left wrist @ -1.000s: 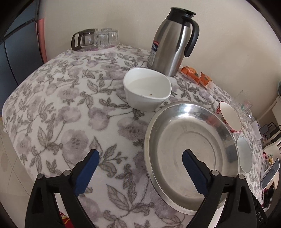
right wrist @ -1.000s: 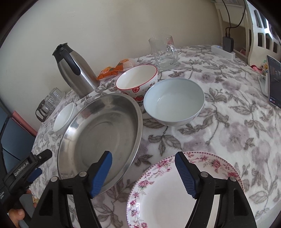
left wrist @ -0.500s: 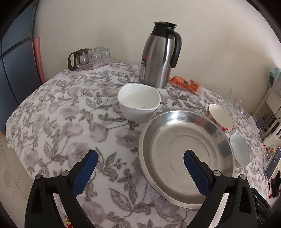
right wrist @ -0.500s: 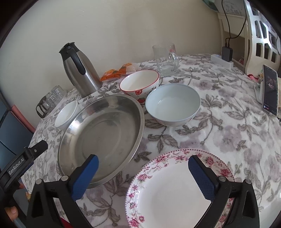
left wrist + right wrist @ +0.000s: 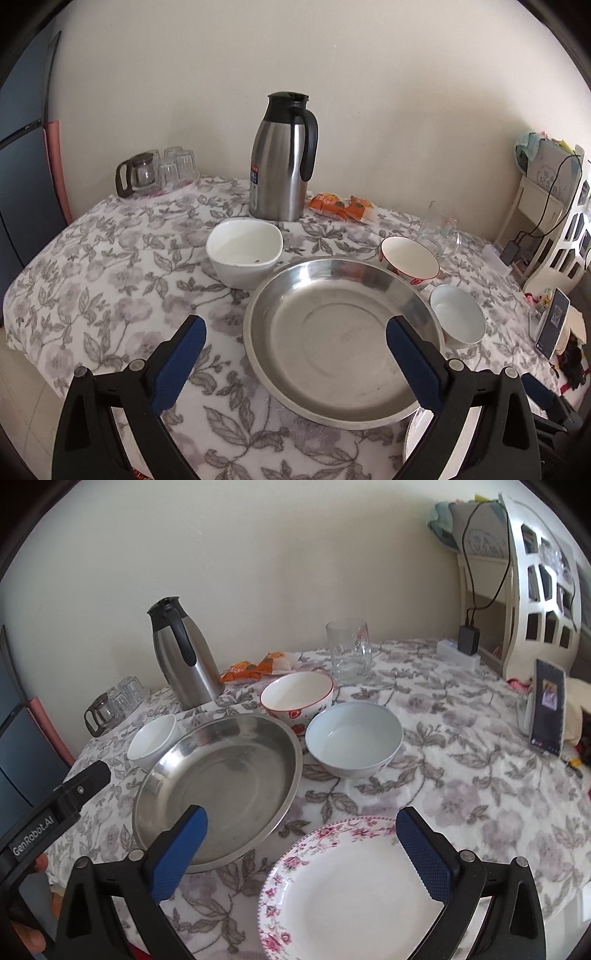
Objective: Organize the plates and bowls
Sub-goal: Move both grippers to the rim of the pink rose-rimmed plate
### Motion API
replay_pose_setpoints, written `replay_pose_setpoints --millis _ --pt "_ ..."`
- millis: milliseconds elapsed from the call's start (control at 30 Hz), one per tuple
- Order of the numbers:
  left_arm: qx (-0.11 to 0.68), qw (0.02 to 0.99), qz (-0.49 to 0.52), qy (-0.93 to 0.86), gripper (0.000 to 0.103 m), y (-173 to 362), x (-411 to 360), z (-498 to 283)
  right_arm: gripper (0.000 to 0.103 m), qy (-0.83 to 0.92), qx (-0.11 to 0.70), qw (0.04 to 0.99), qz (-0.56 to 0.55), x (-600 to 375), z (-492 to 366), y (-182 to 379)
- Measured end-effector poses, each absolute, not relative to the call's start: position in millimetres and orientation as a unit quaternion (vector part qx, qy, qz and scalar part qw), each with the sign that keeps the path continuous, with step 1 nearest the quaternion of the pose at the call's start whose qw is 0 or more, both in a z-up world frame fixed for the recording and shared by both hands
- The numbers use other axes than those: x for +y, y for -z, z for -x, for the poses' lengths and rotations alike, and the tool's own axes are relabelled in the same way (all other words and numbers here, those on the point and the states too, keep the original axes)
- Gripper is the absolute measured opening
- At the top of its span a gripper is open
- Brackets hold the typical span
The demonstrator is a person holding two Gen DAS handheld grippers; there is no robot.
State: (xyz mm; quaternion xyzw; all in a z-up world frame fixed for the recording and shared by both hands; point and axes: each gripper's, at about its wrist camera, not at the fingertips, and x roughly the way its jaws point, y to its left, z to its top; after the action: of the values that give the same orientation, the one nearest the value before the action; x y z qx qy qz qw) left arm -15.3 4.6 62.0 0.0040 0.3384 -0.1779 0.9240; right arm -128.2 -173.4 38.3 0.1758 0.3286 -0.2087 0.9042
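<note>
Right gripper (image 5: 299, 843) is spread wide, empty, hovering over the near rim of the round white porcelain plate with pink floral border (image 5: 354, 890); left gripper (image 5: 295, 354) likewise spread and empty above the big round stainless-steel dish (image 5: 341, 338). Landmark = steel dish: floral plate sits just beside its near-right edge, pale blue round bowl (image 5: 354, 734) just right of it, red-rimmed floral bowl (image 5: 297, 698) just behind, white square-ish bowl (image 5: 244, 251) just behind-left. Likely step: grab the floral plate. I'd take one finger under the rim, one on top, close firmly (glazed, slippery), lift level, keep clear of the steel rim. Steel thermos jug (image 5: 282, 158) and clear glass mug (image 5: 349, 651) stand further behind on the grey floral tablecloth (image 5: 110, 258); avoid swinging toward them.
</note>
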Motion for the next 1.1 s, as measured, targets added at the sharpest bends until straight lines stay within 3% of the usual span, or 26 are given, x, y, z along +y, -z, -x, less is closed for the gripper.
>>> replay_pose_setpoints --millis 500,1100 --pt "0.325 0.926 -0.065 0.179 0.098 -66 -36 48 0.103 0.265 0.283 0.907 -0.163 -203 173 -58" --pt "0.431 0.847 -0.108 0.291 0.098 -34 -99 90 0.102 0.316 0.337 0.851 -0.250 -269 212 -24"
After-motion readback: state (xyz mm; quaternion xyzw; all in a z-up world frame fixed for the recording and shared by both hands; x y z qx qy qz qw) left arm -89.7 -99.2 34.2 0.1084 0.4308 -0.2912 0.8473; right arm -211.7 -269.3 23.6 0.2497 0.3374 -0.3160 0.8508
